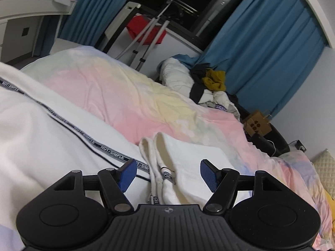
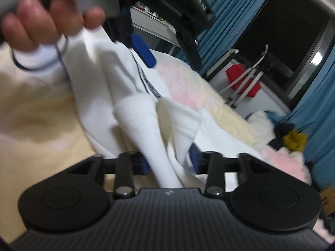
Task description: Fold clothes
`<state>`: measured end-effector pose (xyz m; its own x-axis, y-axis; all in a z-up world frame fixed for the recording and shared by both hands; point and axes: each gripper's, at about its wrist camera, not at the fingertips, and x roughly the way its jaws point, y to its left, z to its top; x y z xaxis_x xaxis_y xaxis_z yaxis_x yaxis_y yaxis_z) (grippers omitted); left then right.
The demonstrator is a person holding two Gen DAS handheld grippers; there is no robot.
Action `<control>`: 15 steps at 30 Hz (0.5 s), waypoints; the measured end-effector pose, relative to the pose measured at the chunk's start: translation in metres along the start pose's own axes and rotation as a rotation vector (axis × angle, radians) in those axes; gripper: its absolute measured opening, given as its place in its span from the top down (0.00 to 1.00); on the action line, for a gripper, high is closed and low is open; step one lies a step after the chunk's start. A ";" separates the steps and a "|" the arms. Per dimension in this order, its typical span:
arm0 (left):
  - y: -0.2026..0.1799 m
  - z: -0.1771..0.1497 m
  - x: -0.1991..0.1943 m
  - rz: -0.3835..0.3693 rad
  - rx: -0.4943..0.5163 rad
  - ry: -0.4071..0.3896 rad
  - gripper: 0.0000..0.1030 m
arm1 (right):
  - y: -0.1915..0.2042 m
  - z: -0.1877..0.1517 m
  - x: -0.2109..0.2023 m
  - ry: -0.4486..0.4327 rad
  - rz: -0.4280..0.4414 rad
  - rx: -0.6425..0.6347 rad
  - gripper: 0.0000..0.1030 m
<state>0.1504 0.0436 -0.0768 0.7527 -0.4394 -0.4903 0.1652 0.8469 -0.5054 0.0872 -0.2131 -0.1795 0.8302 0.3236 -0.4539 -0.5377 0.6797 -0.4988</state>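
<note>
A white garment (image 1: pixel 41 138) with a dark lettered stripe lies on the bed. Its cuff and folded edge (image 1: pixel 159 159) lie between the fingers of my left gripper (image 1: pixel 168 174), which is open above it. In the right wrist view the same white garment (image 2: pixel 134 113) bunches up between the blue pads of my right gripper (image 2: pixel 169 163); the jaws stand apart with cloth between them, and the view is blurred. The left gripper (image 2: pixel 146 54) and the hand holding it show at the top of that view, over the garment.
The bed has a pastel pink and yellow cover (image 1: pixel 129 96). A heap of clothes (image 1: pixel 209 83) lies at its far end by blue curtains (image 1: pixel 272 48). A drying rack with a red cloth (image 1: pixel 146 29) stands by the window. A cardboard box (image 1: pixel 257 123) sits beside the bed.
</note>
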 end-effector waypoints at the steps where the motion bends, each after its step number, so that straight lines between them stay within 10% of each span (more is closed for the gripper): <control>1: 0.000 0.000 0.000 -0.007 0.001 -0.002 0.32 | 0.001 0.000 -0.007 -0.003 0.029 0.016 0.40; 9: 0.003 0.009 0.036 -0.131 -0.058 0.086 0.29 | -0.015 0.014 -0.057 -0.115 0.150 0.234 0.37; 15: 0.009 0.017 0.095 -0.170 -0.073 0.186 0.29 | -0.024 -0.003 -0.027 -0.042 0.128 0.322 0.41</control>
<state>0.2341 0.0148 -0.1160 0.5872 -0.6267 -0.5124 0.2277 0.7353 -0.6384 0.0771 -0.2406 -0.1571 0.7677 0.4422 -0.4638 -0.5697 0.8023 -0.1782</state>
